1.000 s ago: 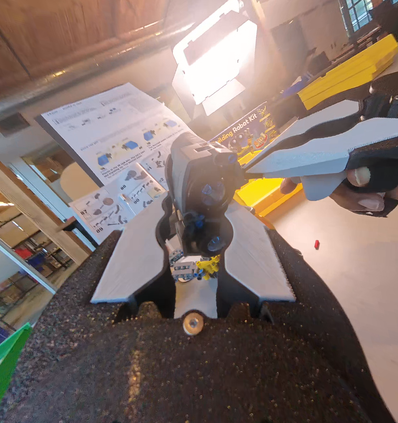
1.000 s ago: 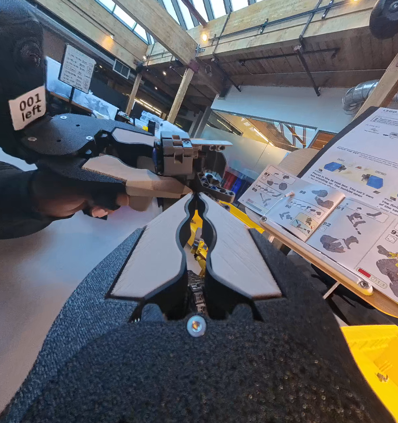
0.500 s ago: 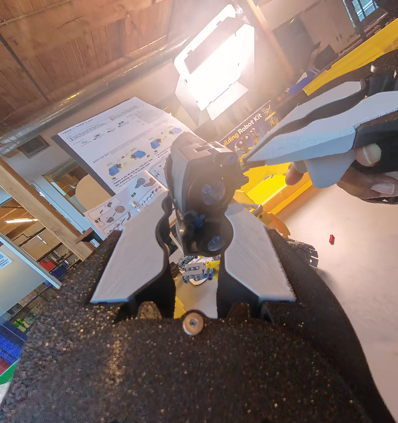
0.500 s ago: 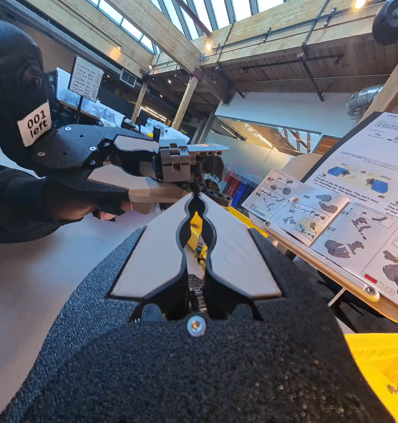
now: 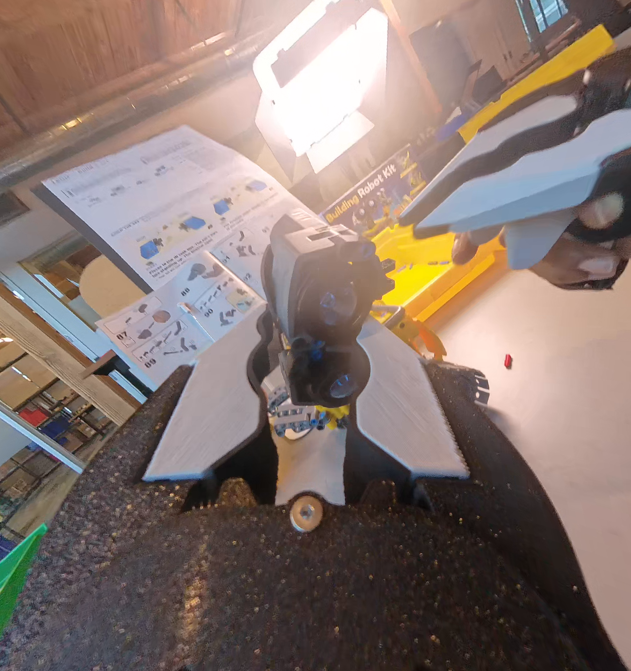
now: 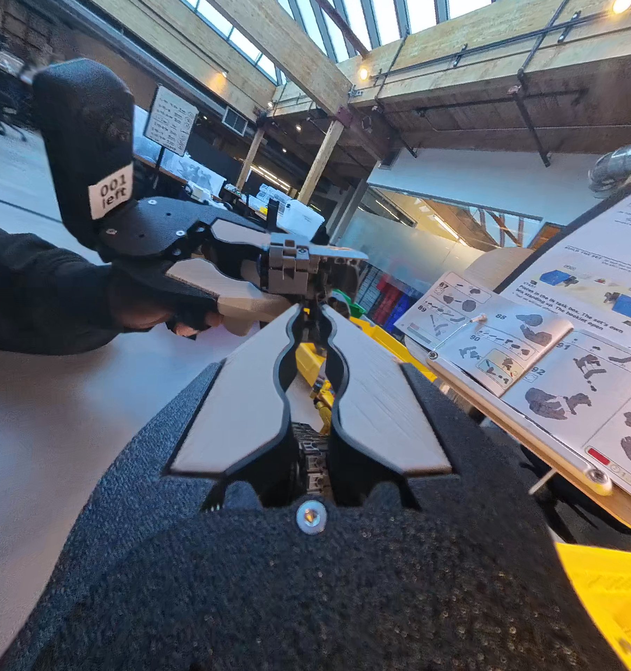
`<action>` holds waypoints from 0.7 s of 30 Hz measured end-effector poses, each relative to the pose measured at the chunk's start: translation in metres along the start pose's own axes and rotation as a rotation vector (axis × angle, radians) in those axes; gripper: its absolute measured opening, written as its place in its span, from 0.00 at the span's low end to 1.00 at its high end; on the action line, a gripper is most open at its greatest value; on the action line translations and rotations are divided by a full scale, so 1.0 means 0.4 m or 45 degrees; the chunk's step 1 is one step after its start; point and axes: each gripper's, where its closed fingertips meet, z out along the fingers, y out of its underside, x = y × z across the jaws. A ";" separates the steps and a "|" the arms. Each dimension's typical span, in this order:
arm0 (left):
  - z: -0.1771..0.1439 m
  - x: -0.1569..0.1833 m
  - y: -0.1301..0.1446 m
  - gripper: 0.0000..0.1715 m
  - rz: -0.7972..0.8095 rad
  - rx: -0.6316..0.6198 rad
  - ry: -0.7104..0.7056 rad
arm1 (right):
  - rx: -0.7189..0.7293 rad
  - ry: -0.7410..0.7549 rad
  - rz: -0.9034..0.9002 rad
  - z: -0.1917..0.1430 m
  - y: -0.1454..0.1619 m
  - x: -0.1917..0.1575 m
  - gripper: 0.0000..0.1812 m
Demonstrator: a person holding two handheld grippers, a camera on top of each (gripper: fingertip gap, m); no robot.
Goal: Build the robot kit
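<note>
1. Left wrist view: the left gripper point(image 5: 312, 348), with pale grey ribbed fingers on a black speckled body, is clamped around a grey-and-black brick-built assembly with blue pins point(image 5: 321, 297). The assembly stands up between the fingers, lifted above the pale tabletop point(image 5: 561, 417).
2. The right gripper point(image 5: 412, 221) comes in from the upper right, held in a person's gloved hand point(image 5: 593, 254). Its tips are drawn together, just beside the assembly's top corner; contact cannot be told here.
3. Behind stand an open white instruction booklet point(image 5: 183, 225), a yellow tray point(image 5: 426, 261), a bright panel lamp point(image 5: 317, 87) and a small red piece point(image 5: 507, 360) lying on the table.
4. Right wrist view: the right gripper point(image 6: 312, 312) is nearly closed, with its tips at the underside of the assembly point(image 6: 295, 268). Whether they pinch a part of it is unclear.
5. The left gripper point(image 6: 270, 276) holds the assembly level from the left. The booklet point(image 6: 524, 348) rests on a sloped stand at the right.
</note>
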 end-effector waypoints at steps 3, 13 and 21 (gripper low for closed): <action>0.008 0.007 0.041 0.22 -0.057 -0.047 0.098 | -0.069 -0.131 0.040 -0.009 0.037 -0.007 0.10; 0.002 0.082 0.044 0.23 -0.041 0.000 0.326 | -0.264 -0.216 0.030 -0.007 0.125 -0.021 0.23; 0.003 0.105 0.051 0.23 -0.248 -0.005 0.474 | -0.313 -0.182 -0.150 -0.007 0.136 -0.028 0.16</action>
